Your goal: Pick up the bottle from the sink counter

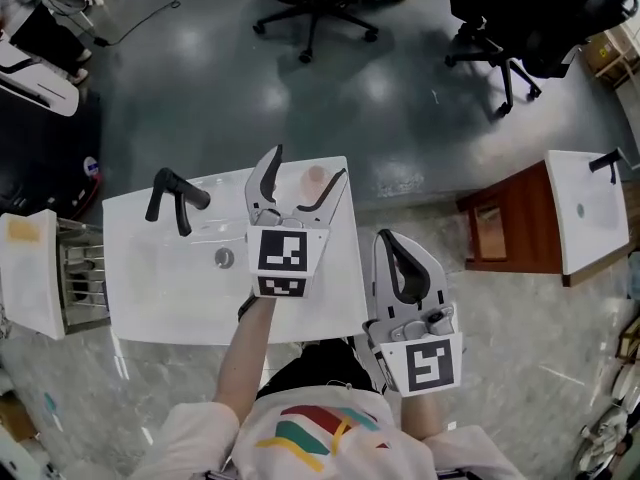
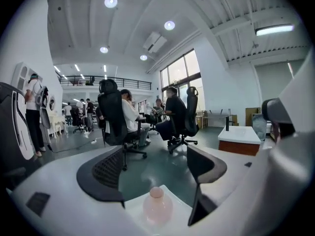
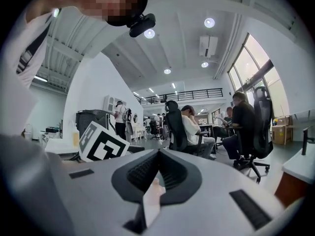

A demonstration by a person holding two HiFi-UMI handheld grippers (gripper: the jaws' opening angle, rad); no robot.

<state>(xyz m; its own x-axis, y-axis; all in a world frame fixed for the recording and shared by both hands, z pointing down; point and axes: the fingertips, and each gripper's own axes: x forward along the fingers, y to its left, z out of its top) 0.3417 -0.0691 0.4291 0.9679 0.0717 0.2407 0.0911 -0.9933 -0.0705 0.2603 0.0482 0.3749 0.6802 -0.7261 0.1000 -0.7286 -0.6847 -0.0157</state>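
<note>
A small pale pink bottle (image 1: 316, 176) with a round cap stands on the white sink counter (image 1: 150, 288), near its far right edge. My left gripper (image 1: 307, 166) is open over the counter. Its two black fingertips (image 1: 270, 163) sit either side of the bottle without touching it. In the left gripper view the bottle (image 2: 157, 206) is low in the middle, just ahead of the wide gap of the left gripper (image 2: 155, 178). My right gripper (image 1: 388, 240) is shut and empty, off the counter's right edge. In its own view the right gripper (image 3: 157, 177) has its pads together.
A black faucet (image 1: 175, 196) and a drain (image 1: 224, 258) are on the counter's left half. A metal rack (image 1: 80, 273) stands left of it. A second sink on a wooden cabinet (image 1: 585, 213) is at the right. Office chairs (image 1: 315, 3) stand beyond on the grey floor.
</note>
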